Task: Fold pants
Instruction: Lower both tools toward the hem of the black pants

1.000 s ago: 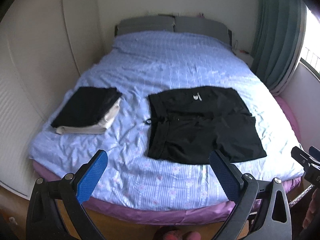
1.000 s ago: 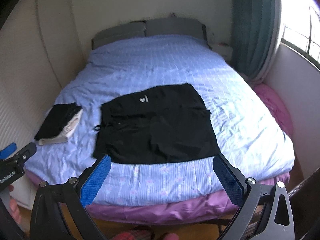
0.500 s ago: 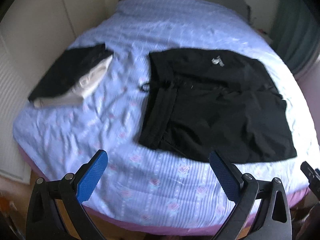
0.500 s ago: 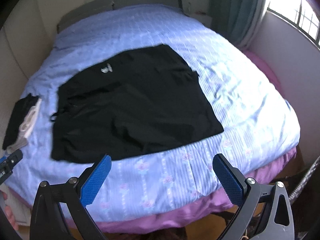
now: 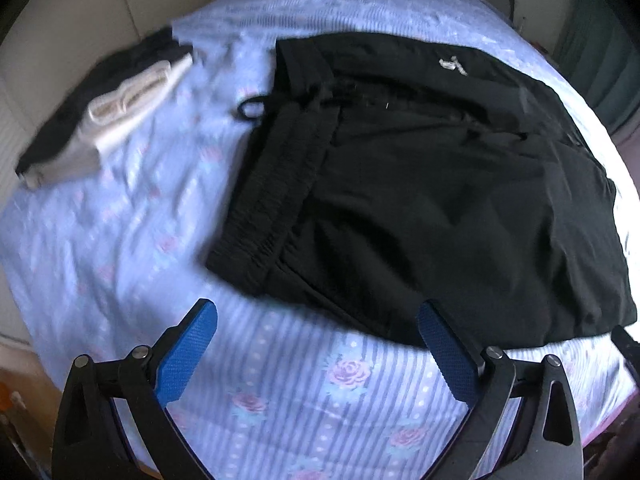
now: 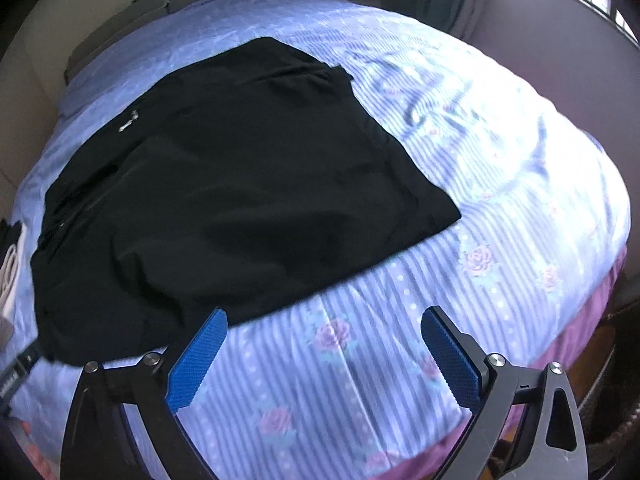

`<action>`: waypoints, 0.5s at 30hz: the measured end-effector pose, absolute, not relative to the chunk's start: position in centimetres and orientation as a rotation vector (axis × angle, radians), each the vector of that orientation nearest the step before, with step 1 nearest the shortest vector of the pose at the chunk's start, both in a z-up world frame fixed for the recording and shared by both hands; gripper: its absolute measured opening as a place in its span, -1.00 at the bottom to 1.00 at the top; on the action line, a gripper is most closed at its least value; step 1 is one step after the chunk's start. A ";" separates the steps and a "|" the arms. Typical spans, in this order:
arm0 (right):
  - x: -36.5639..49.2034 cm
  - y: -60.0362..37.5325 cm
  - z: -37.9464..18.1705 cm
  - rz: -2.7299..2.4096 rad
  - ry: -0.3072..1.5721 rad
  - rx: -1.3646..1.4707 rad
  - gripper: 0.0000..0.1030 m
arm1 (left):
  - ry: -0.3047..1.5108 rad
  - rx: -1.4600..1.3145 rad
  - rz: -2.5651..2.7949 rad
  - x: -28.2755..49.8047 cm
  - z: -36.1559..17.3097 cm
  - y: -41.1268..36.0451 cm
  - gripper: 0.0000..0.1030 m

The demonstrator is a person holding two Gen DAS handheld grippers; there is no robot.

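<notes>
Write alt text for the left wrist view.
Black shorts lie spread flat on a blue striped, rose-print bedsheet, waistband to the left. The open left gripper hovers at their near edge, and a folded stack of clothes sits farther left.

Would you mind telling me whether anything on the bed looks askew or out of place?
Only slightly: the black shorts lie spread out but rumpled, with their drawstring loop straying onto the blue sheet. Nothing looks spilled or damaged.
</notes>
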State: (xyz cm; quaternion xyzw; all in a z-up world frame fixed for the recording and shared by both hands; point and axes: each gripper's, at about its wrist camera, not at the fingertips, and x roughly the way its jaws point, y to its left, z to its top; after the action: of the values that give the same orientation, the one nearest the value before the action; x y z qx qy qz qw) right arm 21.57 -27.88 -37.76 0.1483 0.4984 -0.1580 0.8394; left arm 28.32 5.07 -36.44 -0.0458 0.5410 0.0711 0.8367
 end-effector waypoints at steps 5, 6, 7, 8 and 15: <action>22.4 -29.3 -39.4 -0.339 1.053 0.388 0.79 | 1.214 -0.223 0.091 29.4 -38.9 5.7 0.80; 22.6 -29.3 -39.5 -0.338 1.050 0.391 0.79 | 1.226 -0.238 0.081 29.6 -39.3 5.7 0.80; 22.7 -29.4 -39.7 -0.337 1.048 0.390 0.79 | 1.231 -0.250 0.079 29.9 -39.6 5.7 0.80; 23.0 -29.5 -39.9 -0.335 1.053 0.384 0.79 | 1.228 -0.260 0.081 30.1 -39.8 5.7 0.79; 24.9 -30.1 -41.6 -0.331 1.083 0.356 0.73 | 1.194 -0.323 0.102 32.3 -40.3 5.3 0.44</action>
State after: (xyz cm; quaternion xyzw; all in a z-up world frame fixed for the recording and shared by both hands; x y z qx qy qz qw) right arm 24.88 -30.09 -41.62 0.1679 0.5101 -0.1560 0.8290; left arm 32.33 5.28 -40.29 -0.1512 0.5596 0.0476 0.8134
